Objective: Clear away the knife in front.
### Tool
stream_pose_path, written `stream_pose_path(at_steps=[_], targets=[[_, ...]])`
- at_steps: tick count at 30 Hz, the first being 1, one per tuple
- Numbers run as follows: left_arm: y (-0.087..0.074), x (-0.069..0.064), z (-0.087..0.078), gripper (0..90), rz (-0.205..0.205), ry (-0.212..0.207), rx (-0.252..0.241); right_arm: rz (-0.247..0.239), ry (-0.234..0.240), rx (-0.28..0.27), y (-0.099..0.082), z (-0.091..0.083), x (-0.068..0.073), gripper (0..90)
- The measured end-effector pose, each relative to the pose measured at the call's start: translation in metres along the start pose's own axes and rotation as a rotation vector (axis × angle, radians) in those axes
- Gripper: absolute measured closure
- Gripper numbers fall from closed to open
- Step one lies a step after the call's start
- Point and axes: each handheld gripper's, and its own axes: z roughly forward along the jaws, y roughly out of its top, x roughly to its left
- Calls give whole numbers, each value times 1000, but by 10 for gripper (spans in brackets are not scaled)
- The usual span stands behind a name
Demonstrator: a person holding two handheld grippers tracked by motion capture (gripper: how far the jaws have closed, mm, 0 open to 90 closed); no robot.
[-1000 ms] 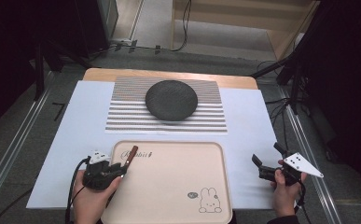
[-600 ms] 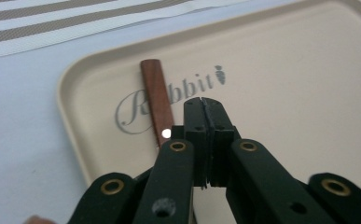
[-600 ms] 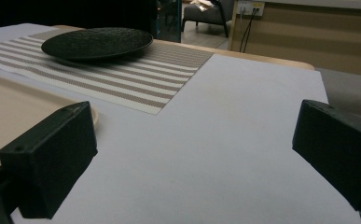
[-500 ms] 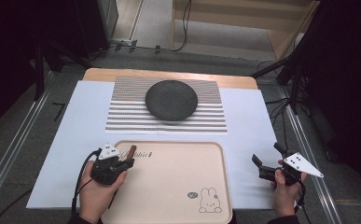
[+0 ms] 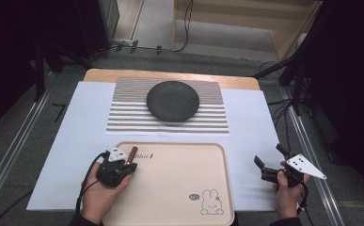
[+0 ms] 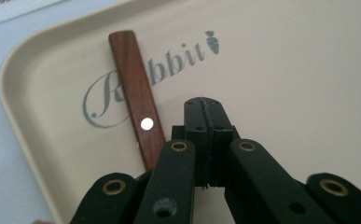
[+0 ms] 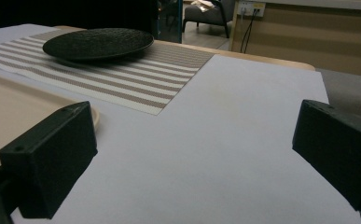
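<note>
Now the left gripper (image 6: pixel 201 109) is clamped empty beside the wooden handle (image 6: pixel 136 109) on the tray (image 5: pixel 224 165); right gripper (image 5: pixel 268 165) waits wide; pickup not yet made.

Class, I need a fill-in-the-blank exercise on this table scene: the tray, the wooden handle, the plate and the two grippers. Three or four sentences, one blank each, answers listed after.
1. The wooden handle lies on the ____, across its printed word.
2. The left gripper's jaws are ____, with nothing between them.
3. The black plate sits on a ____ mat.
4. The right gripper's jaws are ____, above the white sheet.

Missing words: tray; shut; striped; open
</note>
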Motion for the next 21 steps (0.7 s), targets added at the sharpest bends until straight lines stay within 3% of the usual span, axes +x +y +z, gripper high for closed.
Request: stream_pose_path(at_steps=[21], targets=[[-21,26,-16,894,-70,17,-40,-2,1,0,0,0,0,0]])
